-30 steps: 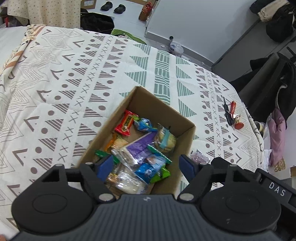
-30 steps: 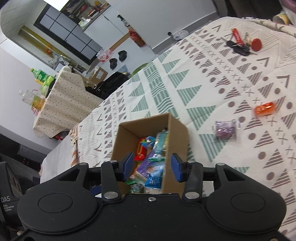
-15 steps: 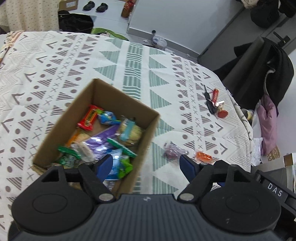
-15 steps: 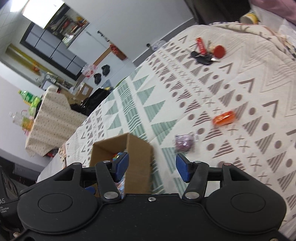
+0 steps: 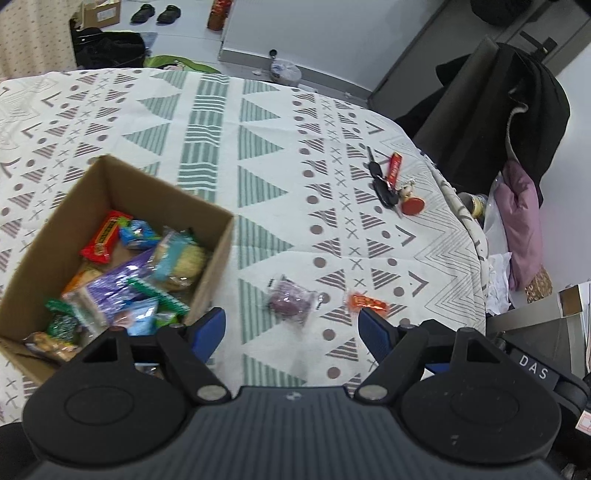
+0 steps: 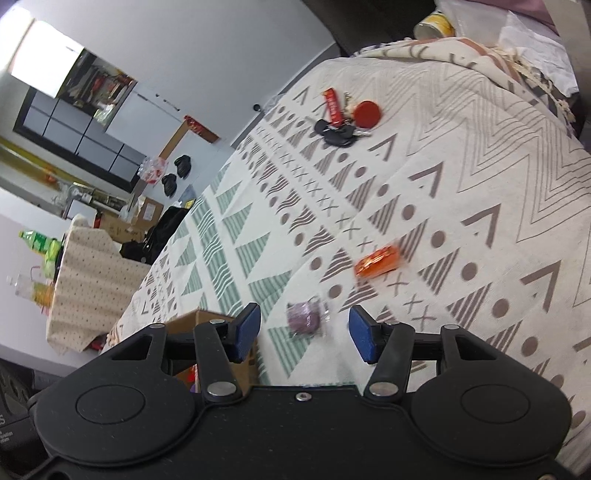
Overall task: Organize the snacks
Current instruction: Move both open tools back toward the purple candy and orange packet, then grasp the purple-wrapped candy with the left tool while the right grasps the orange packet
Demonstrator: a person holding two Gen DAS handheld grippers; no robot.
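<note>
Both the left gripper and right gripper are spread, empty. Ahead of both lies a purple crinkled snack packet; beyond-right, an orange foil-wrapped candy, its long axis pointing up-right.

A lived-in home is shown. A patterned tablecloth is spread over the table, and a bunch of keys is left on it. Shoes are set on the floor by a white cabinet, and a dark coat is draped over a chair. Drink bottles are stood on a second covered table, and dark shelving is seen behind.
</note>
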